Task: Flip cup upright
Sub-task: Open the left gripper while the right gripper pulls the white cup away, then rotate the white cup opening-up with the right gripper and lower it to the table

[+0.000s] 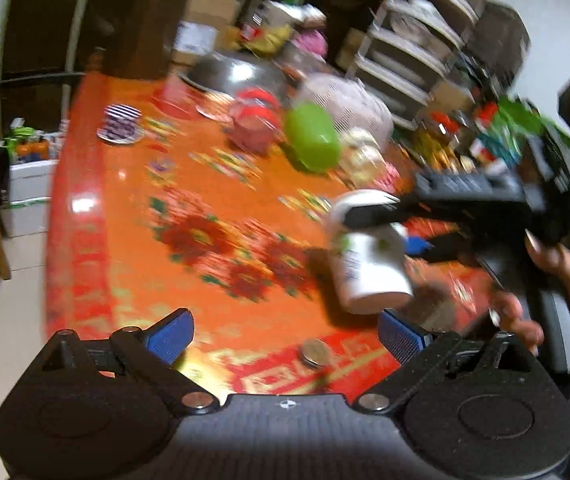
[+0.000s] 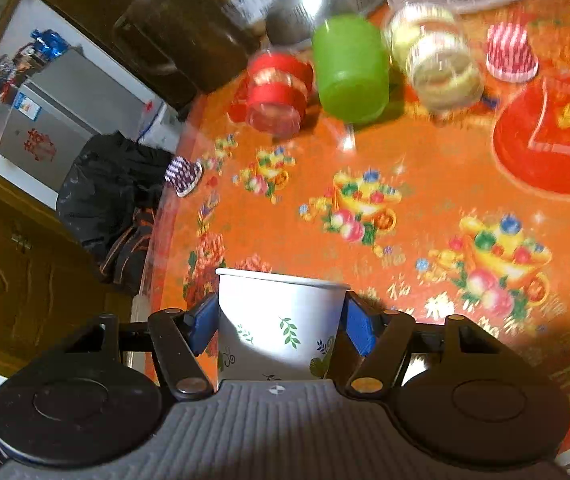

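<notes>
A white paper cup [image 2: 281, 324] with green leaf prints sits between the blue pads of my right gripper [image 2: 281, 322], which is shut on its sides. In the left wrist view the same cup [image 1: 369, 264] hangs tilted above the orange flowered tablecloth [image 1: 205, 208], held by the right gripper [image 1: 389, 228] coming in from the right. My left gripper [image 1: 285, 338] is open and empty, low over the table's near edge, to the left of and below the cup.
A green plastic cup [image 2: 351, 68], a red-banded jar [image 2: 277, 92], a clear jar [image 2: 437, 64] and a red tray [image 2: 553, 136] stand on the table. A metal bowl [image 1: 237, 74] and a mesh cover [image 1: 345, 104] lie farther back. A coin [image 1: 315, 354] lies near my left gripper.
</notes>
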{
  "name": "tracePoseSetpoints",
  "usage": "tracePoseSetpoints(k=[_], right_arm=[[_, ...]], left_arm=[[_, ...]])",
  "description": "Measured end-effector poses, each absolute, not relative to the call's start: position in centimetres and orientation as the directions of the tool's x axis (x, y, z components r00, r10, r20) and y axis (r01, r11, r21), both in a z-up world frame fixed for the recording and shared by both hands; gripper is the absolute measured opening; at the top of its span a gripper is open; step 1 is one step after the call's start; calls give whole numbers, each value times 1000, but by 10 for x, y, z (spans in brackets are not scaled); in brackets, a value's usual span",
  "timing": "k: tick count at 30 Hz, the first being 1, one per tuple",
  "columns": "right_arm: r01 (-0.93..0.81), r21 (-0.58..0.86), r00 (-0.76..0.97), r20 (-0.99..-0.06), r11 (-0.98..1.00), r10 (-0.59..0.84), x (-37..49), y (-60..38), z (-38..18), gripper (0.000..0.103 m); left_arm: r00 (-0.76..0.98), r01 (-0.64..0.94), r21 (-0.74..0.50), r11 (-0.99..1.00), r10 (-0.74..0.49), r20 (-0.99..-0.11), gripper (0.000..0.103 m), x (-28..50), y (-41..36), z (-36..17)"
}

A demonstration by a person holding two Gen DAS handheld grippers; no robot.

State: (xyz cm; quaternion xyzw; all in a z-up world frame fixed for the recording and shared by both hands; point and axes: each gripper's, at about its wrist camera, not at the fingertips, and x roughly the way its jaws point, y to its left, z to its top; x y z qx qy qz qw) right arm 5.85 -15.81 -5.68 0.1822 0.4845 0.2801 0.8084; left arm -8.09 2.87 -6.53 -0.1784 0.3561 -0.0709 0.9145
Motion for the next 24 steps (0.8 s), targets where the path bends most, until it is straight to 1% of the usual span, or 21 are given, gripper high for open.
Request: tracePoseSetpoints(k=[2, 5, 8, 10, 11, 13, 16, 20, 24], right_arm=[[-320, 508, 469, -648, 800, 600, 45, -162, -46, 67], [-386, 408, 624, -546, 828, 559, 16, -169, -27, 67], [-416, 253, 785, -385, 874, 485, -20, -175, -12, 67], [-406, 108, 877, -234, 907, 421, -47, -178, -12, 67], [-396, 63, 900, -174, 916, 401, -57, -179, -17, 67], [-376, 28, 923, -74, 926, 377, -71, -185, -34, 67], [-381, -28, 923, 46, 924, 382, -83, -185, -70, 67], [-326, -85, 932, 136, 942, 335, -86, -167, -112, 67], [-367, -50, 916, 152, 929, 370, -84, -162, -130, 67]], left_arm=[[758, -15, -395, 919, -247, -604, 100, -85, 39, -64], [787, -21, -415, 910, -240, -568, 100, -87, 48, -62], [814, 5, -423, 906, -249, -524, 100, -90, 47, -57], [830, 27, -442, 897, -266, -490, 100, -90, 46, -54], [839, 36, -453, 891, -273, -470, 100, -91, 45, -53], [852, 50, -465, 884, -280, -442, 100, -92, 43, -51], [856, 69, -481, 874, -299, -421, 100, -92, 37, -52], [853, 86, -488, 869, -317, -414, 100, -91, 31, -53], [850, 86, -494, 865, -323, -417, 100, -93, 27, -57]])
